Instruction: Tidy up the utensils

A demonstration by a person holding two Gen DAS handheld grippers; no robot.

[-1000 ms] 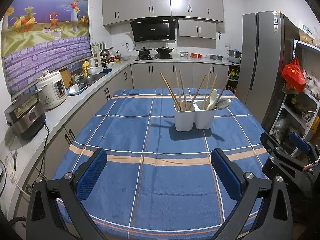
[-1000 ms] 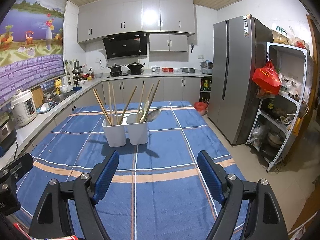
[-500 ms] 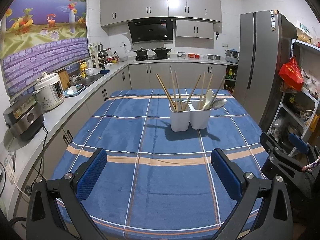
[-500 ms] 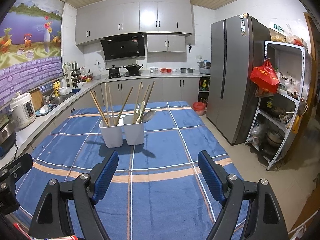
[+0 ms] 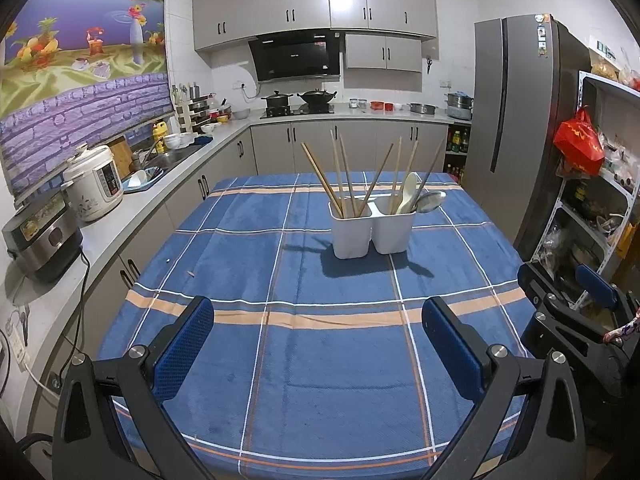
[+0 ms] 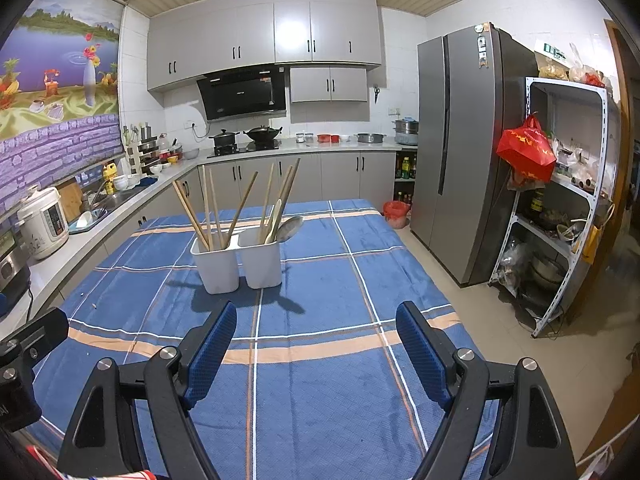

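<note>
Both your grippers, left [image 5: 318, 336] and right [image 6: 316, 342], hang with jaws apart and empty above the cloth [image 5: 320, 360], well short of the holder [image 5: 370, 226] with chopsticks [image 5: 344, 176] and spoons [image 5: 418, 198].

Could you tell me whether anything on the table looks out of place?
One chopstick lies loose on the tablecloth, apart from the white holder where the other chopsticks and spoons stand.

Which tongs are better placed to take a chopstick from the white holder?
Probably the right tongs: the white holder appears nearer in their view than before the left tongs. Both are open.
</note>
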